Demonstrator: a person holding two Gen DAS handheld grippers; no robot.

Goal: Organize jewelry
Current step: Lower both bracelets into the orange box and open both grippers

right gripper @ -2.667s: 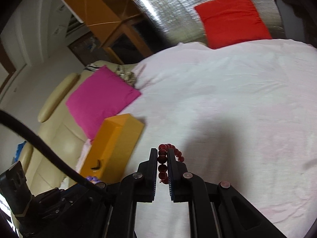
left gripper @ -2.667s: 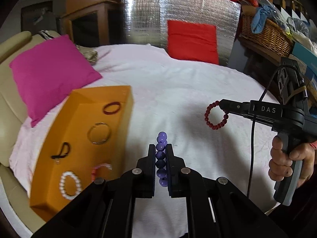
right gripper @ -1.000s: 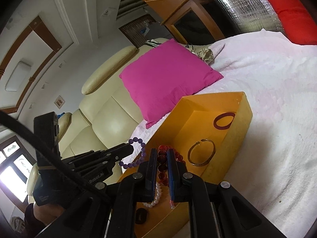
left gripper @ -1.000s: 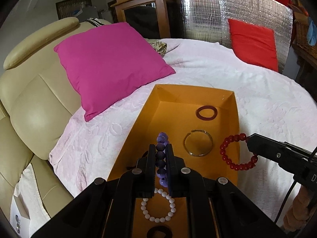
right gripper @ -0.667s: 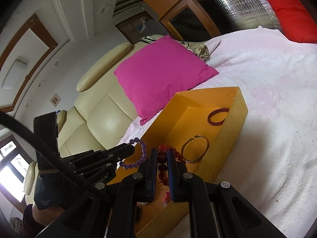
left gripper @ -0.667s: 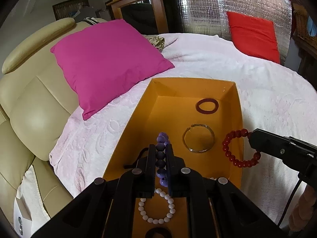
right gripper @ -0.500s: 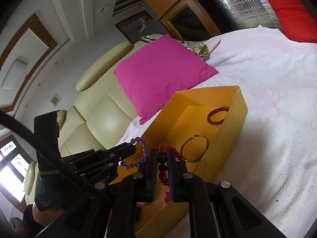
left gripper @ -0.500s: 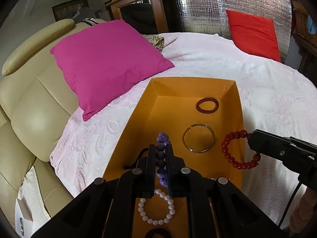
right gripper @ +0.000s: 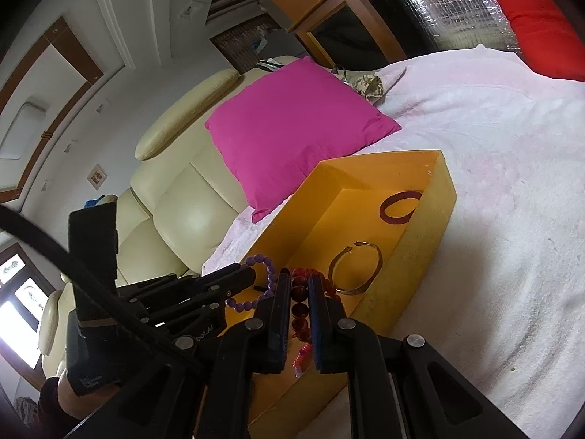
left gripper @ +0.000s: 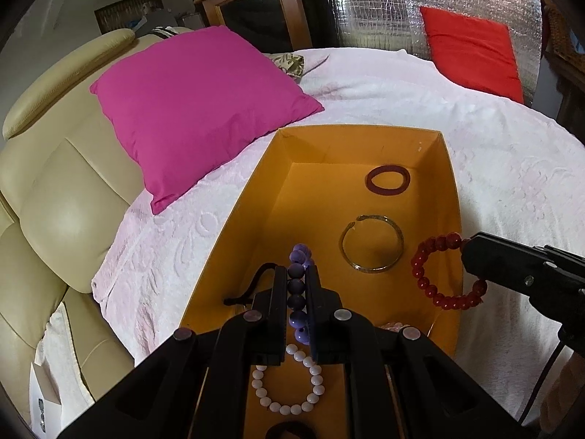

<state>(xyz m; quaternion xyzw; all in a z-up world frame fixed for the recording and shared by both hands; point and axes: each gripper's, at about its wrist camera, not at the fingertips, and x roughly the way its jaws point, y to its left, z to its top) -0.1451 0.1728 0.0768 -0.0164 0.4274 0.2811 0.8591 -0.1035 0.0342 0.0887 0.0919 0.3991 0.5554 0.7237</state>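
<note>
Purple beads (left gripper: 297, 294) sit pinched in the left claw (left gripper: 296, 305) over the orange tray (left gripper: 451, 197), a red bracelet (left gripper: 444, 272) hanging at the tray's right wall

Right view: right claw (right gripper: 299, 305) clamps those red beads above the tray beside a bangle (right gripper: 356, 269)

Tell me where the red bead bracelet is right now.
In the left wrist view the red bead bracelet hangs from the right gripper, over the right-hand wall of the orange box, just right of the metal bangle.
</note>
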